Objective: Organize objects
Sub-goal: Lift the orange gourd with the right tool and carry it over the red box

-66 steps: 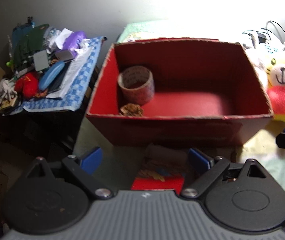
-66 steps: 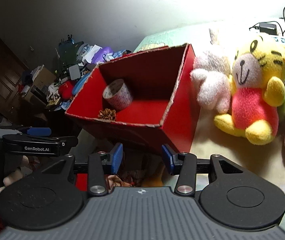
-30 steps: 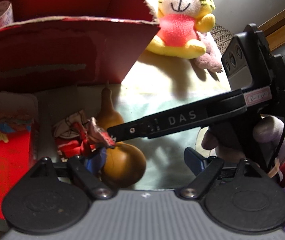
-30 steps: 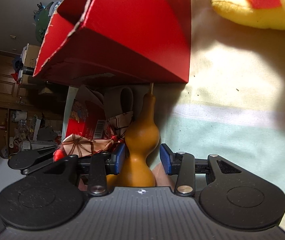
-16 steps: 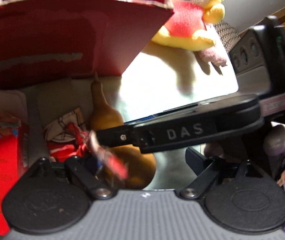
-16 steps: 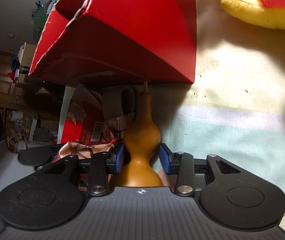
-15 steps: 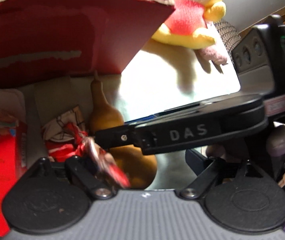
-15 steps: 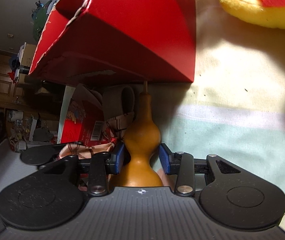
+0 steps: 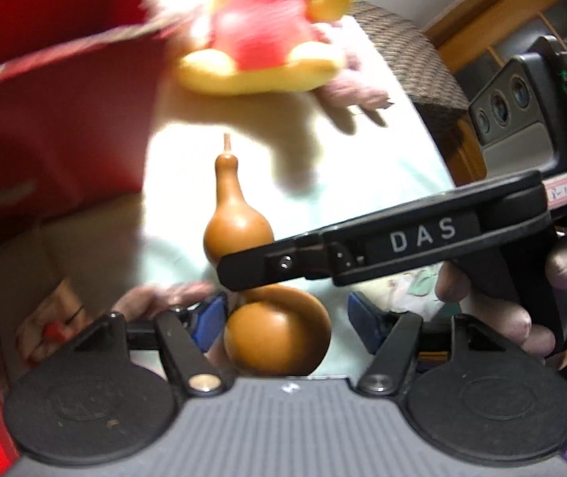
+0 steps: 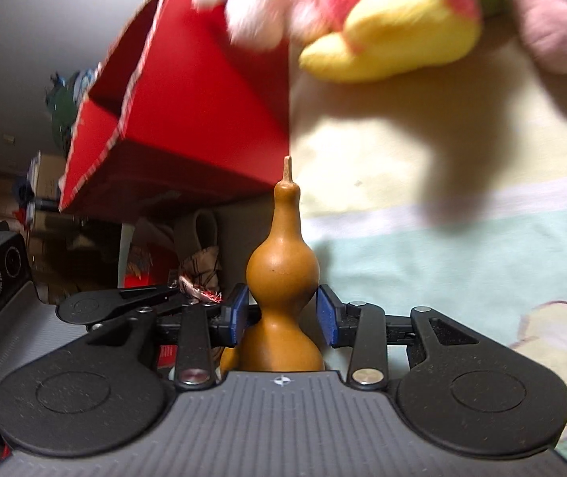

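Note:
An orange-brown gourd [image 10: 283, 270] stands stem-up between the blue pads of my right gripper [image 10: 282, 316], which is shut on its waist. In the left wrist view the same gourd [image 9: 239, 230] is crossed by a black right finger [image 9: 363, 246]. Its lower bulb sits between the pads of my left gripper [image 9: 287, 318]. Those jaws are closing; the left pad is close to the bulb and the right pad stands apart. A frayed red-brown tassel [image 10: 198, 292] hangs at the left gripper's fingertips [image 10: 164, 292]. The red cardboard box [image 10: 204, 99] is just behind.
A yellow and red plush tiger [image 10: 395, 31] and a pink plush [image 10: 554, 12] lie on the pale sheet [image 10: 442, 270] right of the box. Red packaging and cloth clutter [image 10: 200, 262] lie under the box's front. A person's hand [image 9: 522, 318] holds the right gripper.
The right gripper has carried the gourd out from the box's corner over the sheet. The left gripper has shifted right, its jaws narrower, now around the gourd's bulb.

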A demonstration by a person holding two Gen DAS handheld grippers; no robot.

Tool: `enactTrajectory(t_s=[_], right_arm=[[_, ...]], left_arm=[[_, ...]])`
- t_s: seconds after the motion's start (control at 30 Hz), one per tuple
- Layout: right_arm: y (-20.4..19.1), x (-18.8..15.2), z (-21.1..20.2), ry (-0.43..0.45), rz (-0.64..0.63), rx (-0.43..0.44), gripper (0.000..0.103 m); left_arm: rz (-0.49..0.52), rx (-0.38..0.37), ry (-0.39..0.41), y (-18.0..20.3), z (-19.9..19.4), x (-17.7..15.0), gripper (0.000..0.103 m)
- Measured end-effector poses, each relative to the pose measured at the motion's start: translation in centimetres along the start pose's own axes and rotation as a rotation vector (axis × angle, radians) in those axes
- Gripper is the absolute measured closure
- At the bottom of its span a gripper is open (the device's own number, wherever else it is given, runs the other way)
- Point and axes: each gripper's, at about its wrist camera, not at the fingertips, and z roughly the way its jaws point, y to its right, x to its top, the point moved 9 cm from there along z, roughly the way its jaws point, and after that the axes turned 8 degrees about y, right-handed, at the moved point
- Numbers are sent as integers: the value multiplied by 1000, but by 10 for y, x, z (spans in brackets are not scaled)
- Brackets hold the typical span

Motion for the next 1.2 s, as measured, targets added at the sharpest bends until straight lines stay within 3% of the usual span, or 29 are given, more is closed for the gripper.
enactTrajectory(t_s=[0.37, 0.5, 0.6, 0.77, 0.93, 1.2], right_arm=[[2, 19, -72, 206, -29, 61, 63], [-47, 41, -78, 274, -85, 105, 63], [-89, 65, -75, 311, -139, 139, 63], [-141, 100, -67, 320, -200, 211, 63], [-180, 130, -36, 293, -243, 225, 63], [-207, 158, 53, 173, -199, 172, 63]], left_arm=[[148, -94, 73, 50, -14, 41, 44], [199, -116, 151, 66, -41, 62, 44], [236, -86, 223, 69, -62, 83, 44], [243, -28, 325, 47, -108, 113, 44], [213, 60, 381, 5, -141, 135, 44], [98, 142, 335, -84, -150, 150, 44]])
